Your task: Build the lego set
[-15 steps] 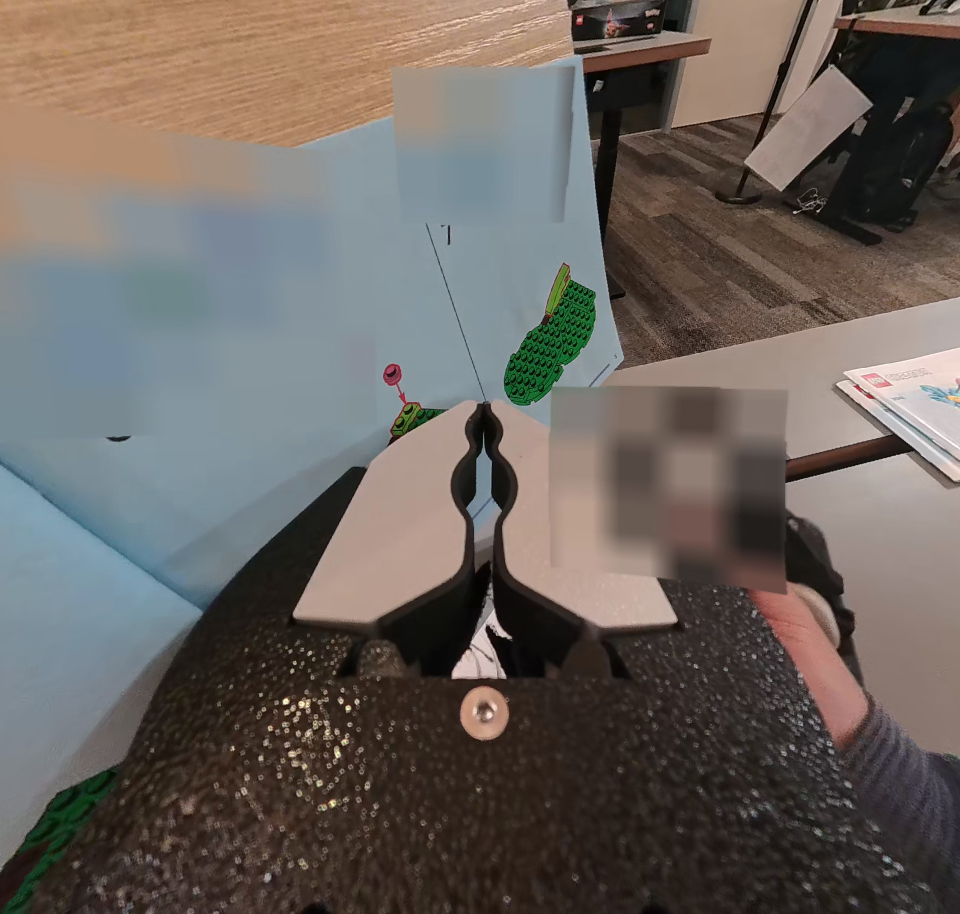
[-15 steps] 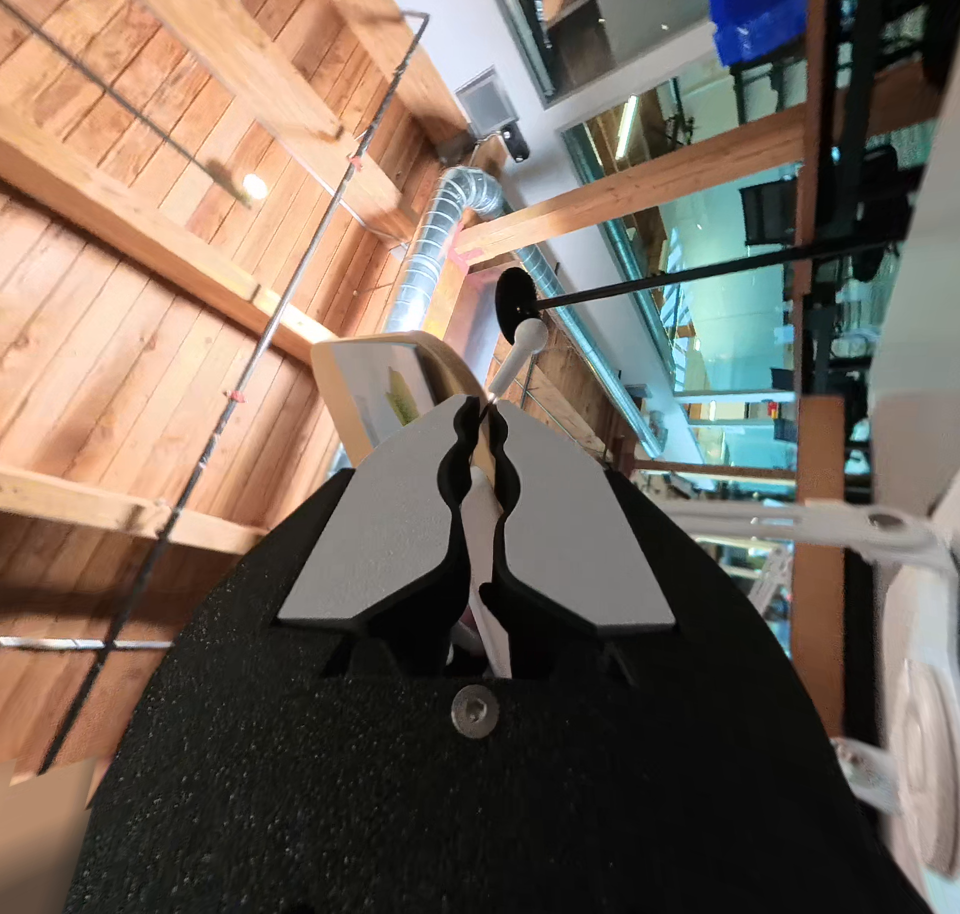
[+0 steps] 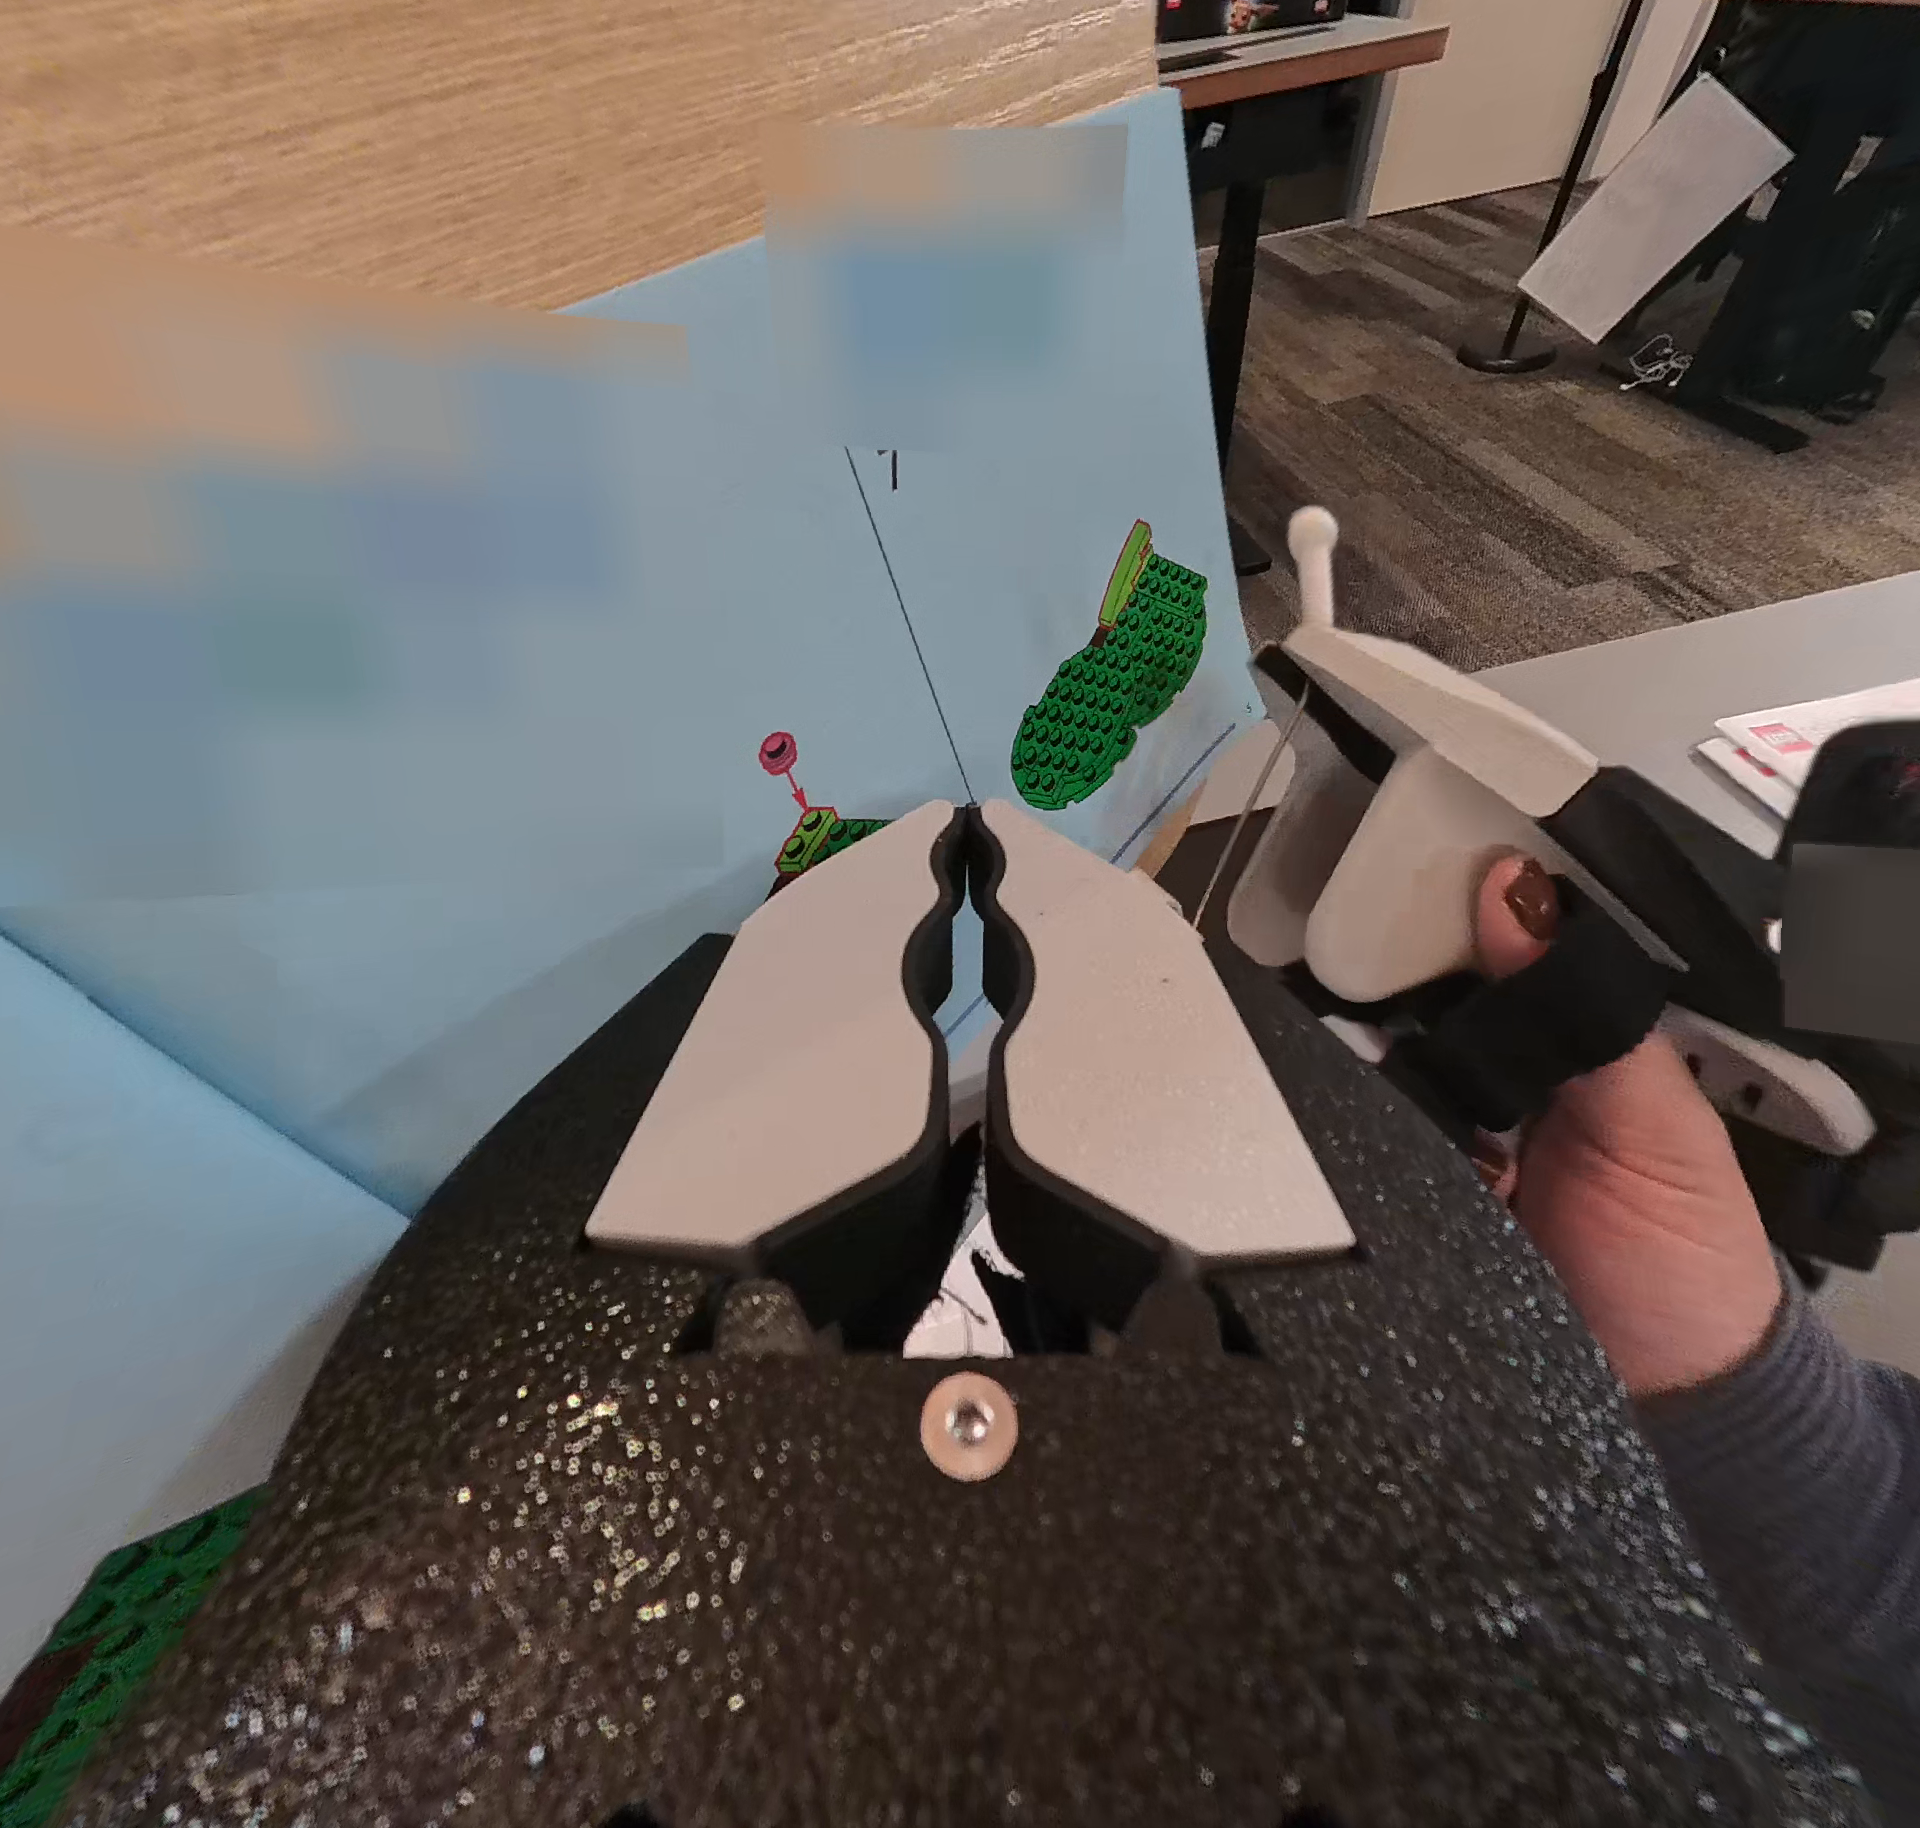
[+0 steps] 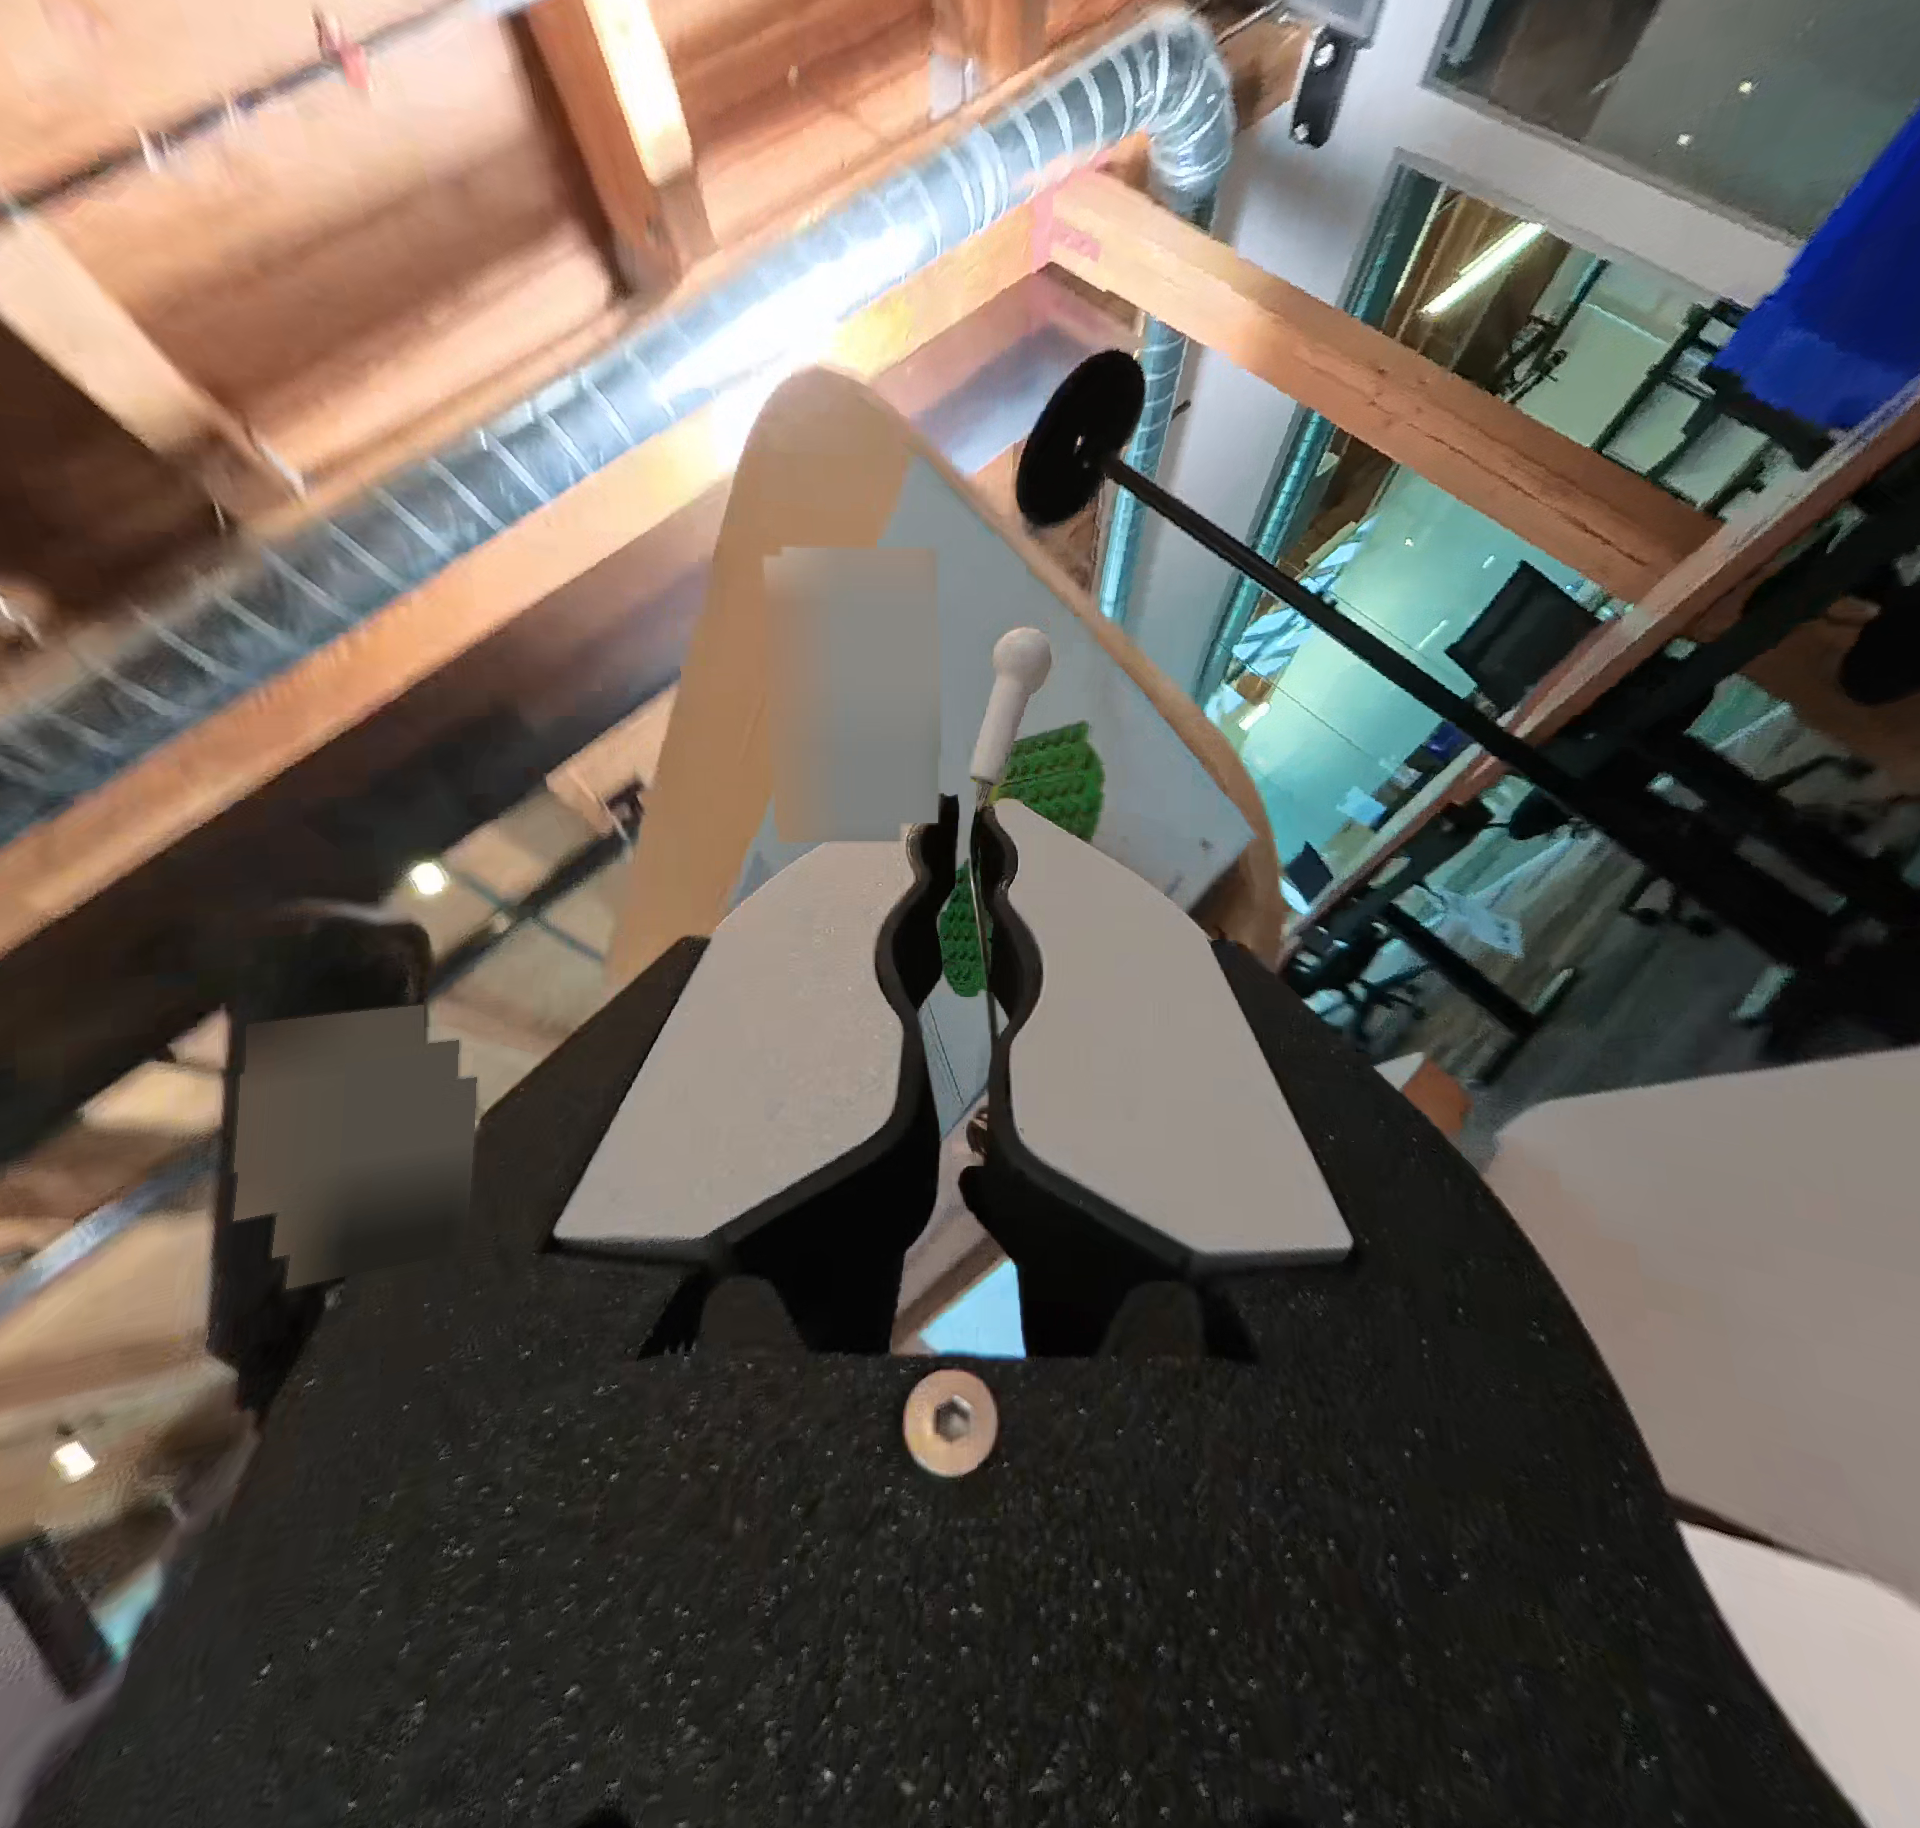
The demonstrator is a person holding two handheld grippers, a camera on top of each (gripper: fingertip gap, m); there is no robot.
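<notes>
Pale blue instruction page is pinched in the closed left gripper; right gripper, barely parted, holds a white-tipped thin tool

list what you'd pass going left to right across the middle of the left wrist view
light blue instruction page → left tool, shut on the page → printed green plate drawing → thin white-tipped rod → right tool, shut on the rod → booklets on the grey table

An open-plan office: desks upper right, timber ceiling beams, exposed duct, glass partitions.
</notes>
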